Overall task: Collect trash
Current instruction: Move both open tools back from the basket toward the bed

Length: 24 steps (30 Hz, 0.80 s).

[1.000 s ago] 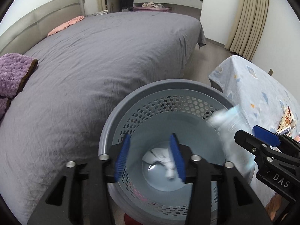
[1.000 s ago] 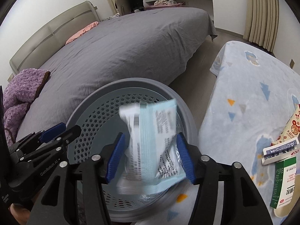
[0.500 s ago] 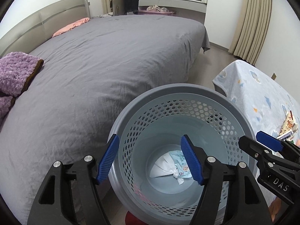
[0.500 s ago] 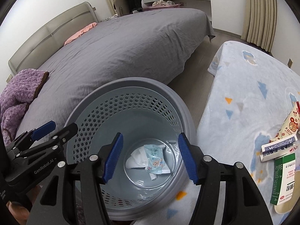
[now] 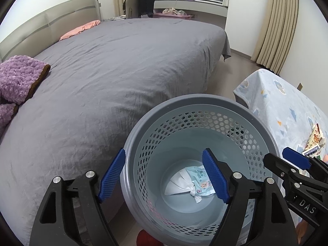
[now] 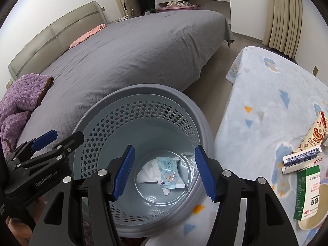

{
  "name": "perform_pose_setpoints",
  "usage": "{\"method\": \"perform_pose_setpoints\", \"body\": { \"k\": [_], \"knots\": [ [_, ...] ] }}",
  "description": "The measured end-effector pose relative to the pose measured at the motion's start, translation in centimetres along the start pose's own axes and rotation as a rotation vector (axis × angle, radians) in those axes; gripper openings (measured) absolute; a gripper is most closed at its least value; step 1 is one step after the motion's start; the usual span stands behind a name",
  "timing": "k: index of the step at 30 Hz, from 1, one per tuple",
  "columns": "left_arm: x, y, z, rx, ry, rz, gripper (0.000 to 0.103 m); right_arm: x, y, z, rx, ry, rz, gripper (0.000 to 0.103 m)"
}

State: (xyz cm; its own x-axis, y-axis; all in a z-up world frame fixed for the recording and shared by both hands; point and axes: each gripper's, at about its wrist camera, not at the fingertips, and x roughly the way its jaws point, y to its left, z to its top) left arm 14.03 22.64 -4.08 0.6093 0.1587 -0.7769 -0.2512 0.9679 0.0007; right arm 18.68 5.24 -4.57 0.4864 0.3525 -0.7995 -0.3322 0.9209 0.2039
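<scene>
While both tongs, left (image 5: 164, 176) and right (image 6: 164, 173), gape empty over the bin (image 6: 114, 94) holding 1 wipes pack (image 6: 169, 175), remaining trash (image 6: 306, 194) lies rightward on the tabletop (image 6: 266, 94), nearer the right tongs.

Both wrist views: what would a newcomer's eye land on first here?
The grey perforated bin fills the middle, beside the grey bed, with a light-blue wipes packet and white tissue lying on its bottom. Both the left gripper and right gripper hang open above it, empty.
</scene>
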Motion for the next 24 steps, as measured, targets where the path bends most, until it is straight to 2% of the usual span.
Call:
{"method": "perform_pose_setpoints", "body": {
  "k": [16,24],
  "knots": [
    [-1.8,-0.7,-0.7,0.017,-0.043,-0.013,0.086,-2.9,-0.5,-2.3,0.019,-0.011,-0.033,0.059],
    [-2.9,-2.0,-1.3,0.044,-0.058,-0.020,0.087,-5.2,-2.0,-4.2,0.045,-0.021,-0.057,0.059]
  ]
}}
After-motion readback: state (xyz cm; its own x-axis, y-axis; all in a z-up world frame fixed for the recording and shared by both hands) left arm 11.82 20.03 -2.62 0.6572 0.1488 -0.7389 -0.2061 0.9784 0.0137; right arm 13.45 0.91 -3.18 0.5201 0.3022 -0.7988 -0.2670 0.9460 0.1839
